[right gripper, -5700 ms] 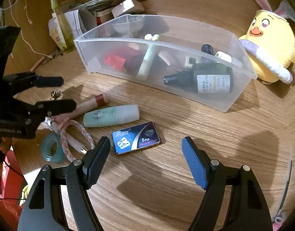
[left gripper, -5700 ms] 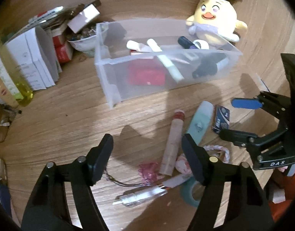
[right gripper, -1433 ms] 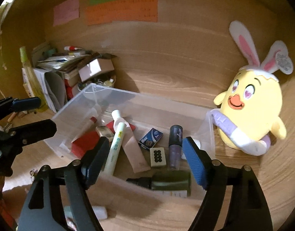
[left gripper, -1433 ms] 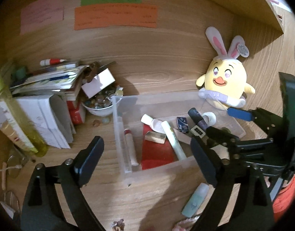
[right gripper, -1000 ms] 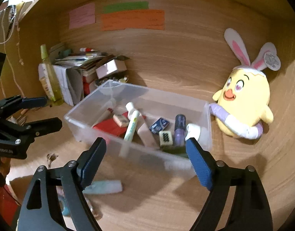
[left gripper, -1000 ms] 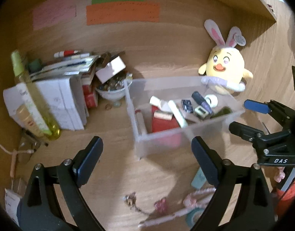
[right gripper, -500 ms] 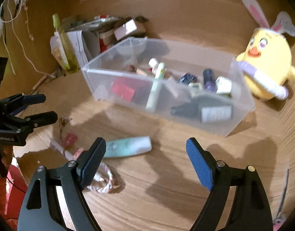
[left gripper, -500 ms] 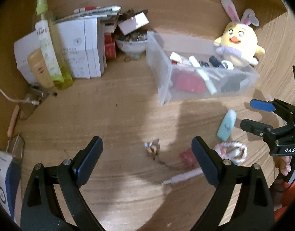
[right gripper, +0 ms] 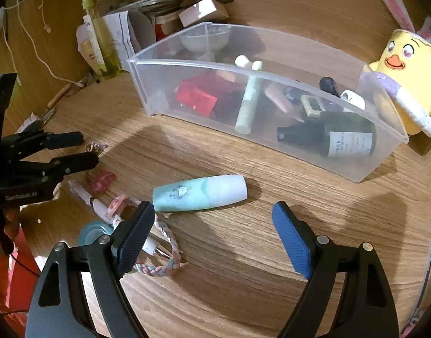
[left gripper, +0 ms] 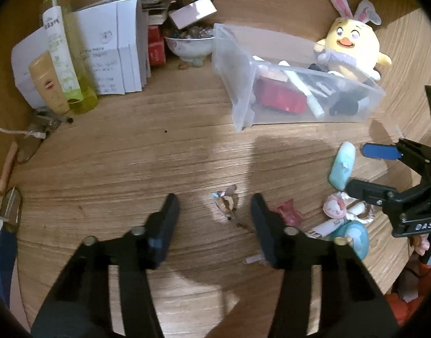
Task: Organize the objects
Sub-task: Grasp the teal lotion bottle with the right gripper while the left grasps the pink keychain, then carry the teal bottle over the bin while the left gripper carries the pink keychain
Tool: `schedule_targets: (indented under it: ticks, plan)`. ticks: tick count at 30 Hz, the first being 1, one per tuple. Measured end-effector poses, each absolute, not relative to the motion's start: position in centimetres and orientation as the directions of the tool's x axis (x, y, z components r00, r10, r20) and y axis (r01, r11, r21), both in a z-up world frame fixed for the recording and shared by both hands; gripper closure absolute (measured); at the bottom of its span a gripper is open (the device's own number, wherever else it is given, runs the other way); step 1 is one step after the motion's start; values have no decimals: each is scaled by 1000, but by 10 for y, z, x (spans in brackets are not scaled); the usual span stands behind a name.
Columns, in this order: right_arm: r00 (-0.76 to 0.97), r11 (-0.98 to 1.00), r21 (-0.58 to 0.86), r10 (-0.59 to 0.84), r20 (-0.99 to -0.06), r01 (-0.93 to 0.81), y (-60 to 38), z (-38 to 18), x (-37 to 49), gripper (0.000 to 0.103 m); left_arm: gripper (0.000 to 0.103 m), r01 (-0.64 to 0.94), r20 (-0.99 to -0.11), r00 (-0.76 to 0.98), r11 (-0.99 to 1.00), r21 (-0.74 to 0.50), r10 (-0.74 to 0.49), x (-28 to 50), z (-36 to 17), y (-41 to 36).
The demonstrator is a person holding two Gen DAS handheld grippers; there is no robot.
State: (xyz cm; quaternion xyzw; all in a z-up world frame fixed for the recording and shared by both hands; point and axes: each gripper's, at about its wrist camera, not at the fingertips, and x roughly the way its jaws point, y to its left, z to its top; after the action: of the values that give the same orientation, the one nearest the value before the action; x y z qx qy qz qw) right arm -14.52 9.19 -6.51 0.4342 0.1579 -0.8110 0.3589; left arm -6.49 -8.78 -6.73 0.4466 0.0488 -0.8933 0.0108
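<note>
Both grippers have dropped toward the counter point(left gripper: 131, 155), the left gripper point(left gripper: 214, 207) half-closing around a small trinket point(left gripper: 226, 200) without pinching it yet, the right gripper point(right gripper: 212, 235) spread wide just short of the mint tube point(right gripper: 200, 193); center each before squeezing.

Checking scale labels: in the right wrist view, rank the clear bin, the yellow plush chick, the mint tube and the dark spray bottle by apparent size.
1. clear bin
2. yellow plush chick, partly cropped at the frame edge
3. dark spray bottle and mint tube: look alike; the tube lies nearer the camera, so unranked.
</note>
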Motion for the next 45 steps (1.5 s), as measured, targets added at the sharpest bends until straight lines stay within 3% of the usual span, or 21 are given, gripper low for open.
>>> schedule_targets:
  ticks: [5,8,19,24,29,45]
  plan:
    - [-363,-686,45,-438,-822,726,86,-66,-147,19,76,56,-796,-605,-996,-64,17,-65,-68,-87]
    - [-373,-682,29,-434,-820,730,83,-66,-145,19,91,47,-795,-606,-996,-74,30,-66,-68,-88]
    - [-368,-684,45,-446,-816,728,78,-67,-148,22,91,39,-755,-655,-996,-82,37,-62,-50,-85]
    - [-379,-679,30,-445,-811,733,75,-64,-147,44,91,22,-727,-685,-996,-91,51,-61,-36,-81]
    - [-377,-682,37,-448,-811,731,77,-62,-150,80,91,2,-705,-705,-994,-113,78,-64,-25,-78]
    - [-477,-721,51,-508,-718,691,114,-23,-150,80,91,-73,-650,-745,-986,-150,154,-89,3,-56]
